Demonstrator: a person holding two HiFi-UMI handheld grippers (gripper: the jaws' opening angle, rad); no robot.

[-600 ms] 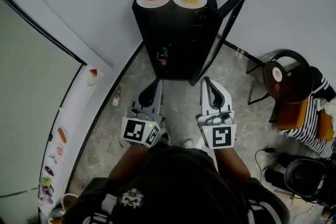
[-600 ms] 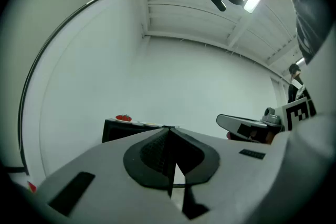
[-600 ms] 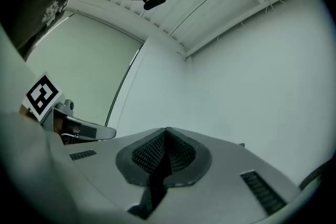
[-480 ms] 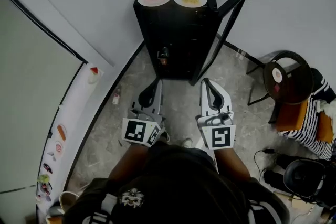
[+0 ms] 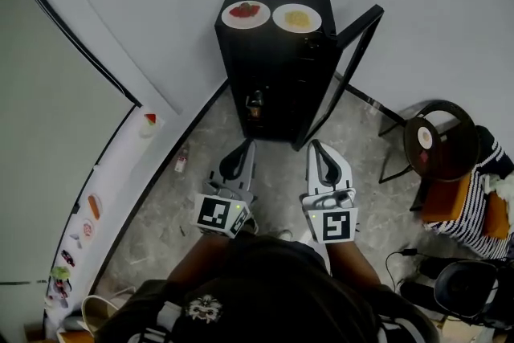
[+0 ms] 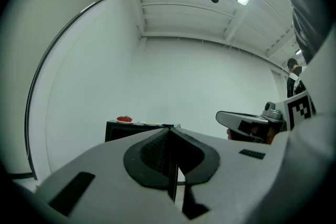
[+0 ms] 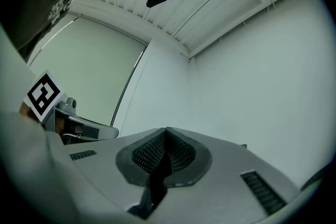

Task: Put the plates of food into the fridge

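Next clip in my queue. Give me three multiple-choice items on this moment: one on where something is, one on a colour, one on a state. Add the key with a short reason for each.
1. Where do the left plate and the right plate stand?
A. on top of the black fridge
B. inside it, on a shelf
C. on the floor

2. What colour is the food on the left plate?
A. green
B. red
C. white

3. How is the fridge door?
A. shut
B. taken off and laid flat
C. swung open

Key:
1 A: the head view shows both plates side by side on the fridge's top.
2 B: the head view shows a red heap on that plate, and the right plate's food is yellow.
3 C: the door stands out at an angle from the fridge's right side.
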